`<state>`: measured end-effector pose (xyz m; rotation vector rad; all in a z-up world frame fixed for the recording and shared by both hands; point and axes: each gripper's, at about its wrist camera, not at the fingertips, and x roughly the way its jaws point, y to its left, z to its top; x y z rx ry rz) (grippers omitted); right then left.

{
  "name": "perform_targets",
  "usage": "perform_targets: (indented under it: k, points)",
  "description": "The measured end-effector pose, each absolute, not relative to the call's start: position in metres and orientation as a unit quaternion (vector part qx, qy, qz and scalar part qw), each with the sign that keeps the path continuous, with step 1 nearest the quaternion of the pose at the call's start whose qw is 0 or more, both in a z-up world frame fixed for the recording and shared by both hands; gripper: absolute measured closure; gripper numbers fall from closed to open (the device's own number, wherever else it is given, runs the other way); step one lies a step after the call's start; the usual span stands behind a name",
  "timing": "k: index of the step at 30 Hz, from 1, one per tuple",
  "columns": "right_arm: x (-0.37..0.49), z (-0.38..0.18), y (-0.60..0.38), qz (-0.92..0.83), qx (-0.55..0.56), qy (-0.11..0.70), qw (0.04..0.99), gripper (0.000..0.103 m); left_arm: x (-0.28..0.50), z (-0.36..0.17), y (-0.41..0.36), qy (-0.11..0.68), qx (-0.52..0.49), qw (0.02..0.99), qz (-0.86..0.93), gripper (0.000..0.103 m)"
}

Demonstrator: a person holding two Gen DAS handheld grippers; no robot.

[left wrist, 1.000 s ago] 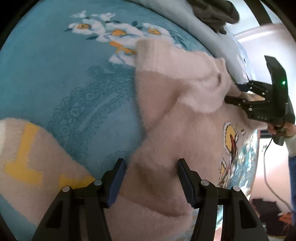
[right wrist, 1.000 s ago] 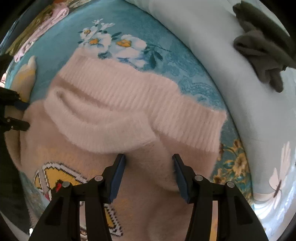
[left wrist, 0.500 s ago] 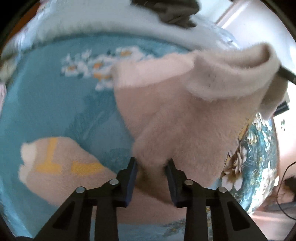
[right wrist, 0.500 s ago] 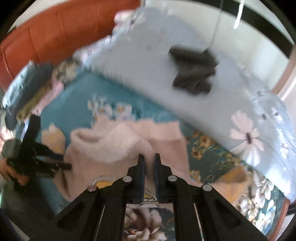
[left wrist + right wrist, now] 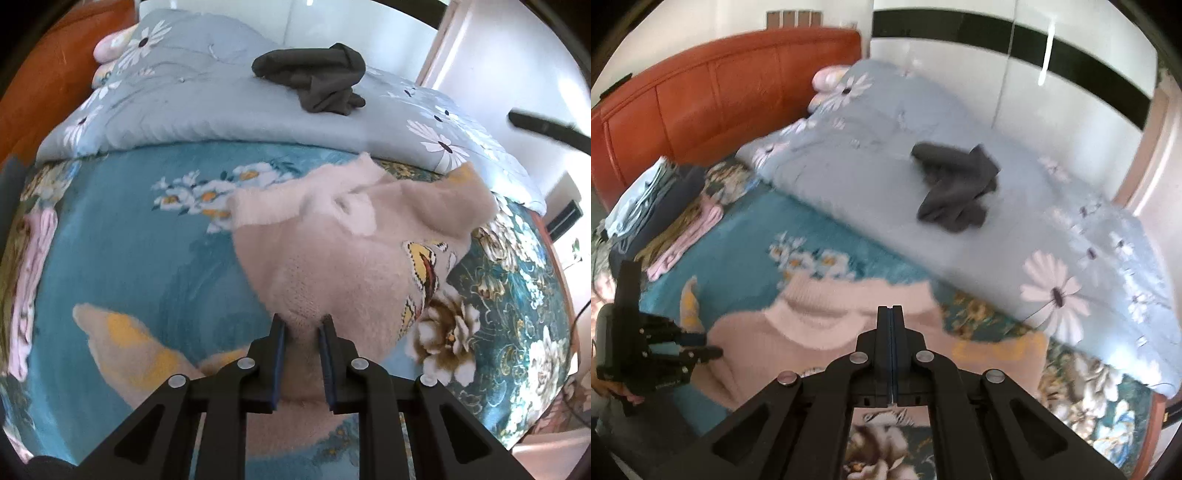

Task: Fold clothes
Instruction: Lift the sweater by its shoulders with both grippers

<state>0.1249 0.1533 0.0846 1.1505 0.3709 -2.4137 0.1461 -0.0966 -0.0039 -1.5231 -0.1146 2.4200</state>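
The bed (image 5: 122, 266) carried a fuzzy beige-pink sweater (image 5: 332, 266), partly raised. The left hand-held gripper (image 5: 301, 332) was closing on a sweater fold. The right hand-held gripper (image 5: 891, 314) was fully closed; whether it pinched fabric was unclear.

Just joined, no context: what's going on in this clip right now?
A person is folding a fuzzy pink sweater on a bed with a teal floral bedspread, using a hand-held gripper in each hand. The left hand-held gripper is closing on a bunch of sweater fabric, with the knit between its fingers. The right hand-held gripper is fully shut; whether it holds any fabric is unclear. Part of the sweater looks raised off the bed. A dark grey garment lies on the light blue quilt behind.
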Motion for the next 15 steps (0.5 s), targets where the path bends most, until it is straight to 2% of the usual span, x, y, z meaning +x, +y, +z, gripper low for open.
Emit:
perform_targets:
  k: [5,7,8,9,15]
  points:
    - [0.098,0.030,0.145,-0.822,0.484,0.172,0.245,0.101,0.146,-0.020,-0.098,-0.047,-0.563,0.129,0.815,0.085]
    - [0.081,0.002,0.135,-0.798,0.512,0.206,0.243,0.087,0.143,-0.026,-0.099,-0.055,-0.571,0.123,0.810,0.085]
    - [0.072,-0.011,0.131,-0.786,0.524,0.222,0.241,0.066,0.142,-0.029,-0.101,-0.064,-0.573,0.122,0.808,0.085]
    - [0.067,-0.019,0.128,-0.781,0.530,0.232,0.237,0.050,0.140,-0.031,-0.103,-0.071,-0.576,0.121,0.805,0.084]
    - [0.024,-0.075,0.108,-0.730,0.559,0.308,0.244,0.049,0.132,-0.047,-0.112,-0.101,-0.595,0.115,0.789,0.084]
